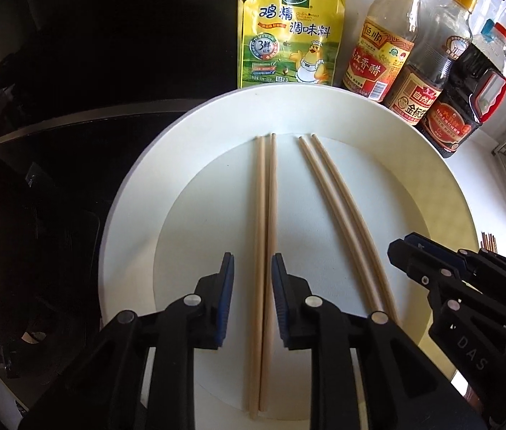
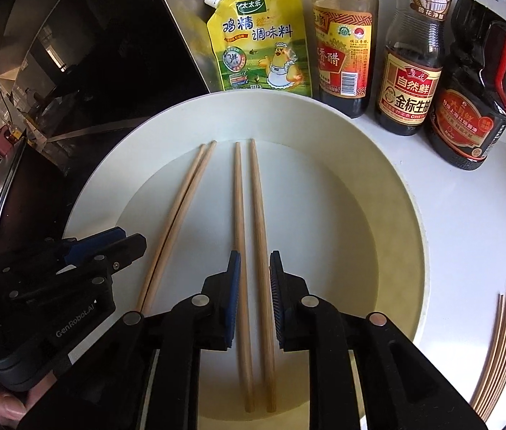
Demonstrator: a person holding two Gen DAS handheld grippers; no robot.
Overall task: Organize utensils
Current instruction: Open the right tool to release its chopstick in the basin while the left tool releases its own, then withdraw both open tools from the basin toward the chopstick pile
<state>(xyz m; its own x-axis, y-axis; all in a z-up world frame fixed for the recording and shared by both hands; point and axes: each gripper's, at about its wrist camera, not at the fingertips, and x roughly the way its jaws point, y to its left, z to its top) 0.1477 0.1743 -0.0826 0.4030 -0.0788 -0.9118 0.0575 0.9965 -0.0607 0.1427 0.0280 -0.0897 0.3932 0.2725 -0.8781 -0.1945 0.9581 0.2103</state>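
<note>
A large white plate [image 1: 134, 193] holds two pairs of wooden chopsticks lying lengthwise. My left gripper [image 1: 252, 265] is open and hovers over the left pair [image 1: 265, 215], fingers on either side of it, not closed. My right gripper [image 2: 254, 265] is open and straddles the right pair [image 2: 249, 215] the same way. The right pair also shows in the left wrist view [image 1: 339, 208], and the left pair in the right wrist view [image 2: 181, 208]. Each gripper appears in the other's view: the right one [image 1: 410, 251] and the left one [image 2: 124, 240].
Behind the plate [image 2: 396, 186] stand a yellow seasoning pouch [image 2: 260, 36], a vinegar bottle [image 2: 344, 43] and two dark soy sauce bottles [image 2: 410, 71] [image 2: 475, 100]. A bundle of thin sticks [image 2: 504, 344] lies on the white counter at right. A black stove surface [image 1: 74, 71] lies at left.
</note>
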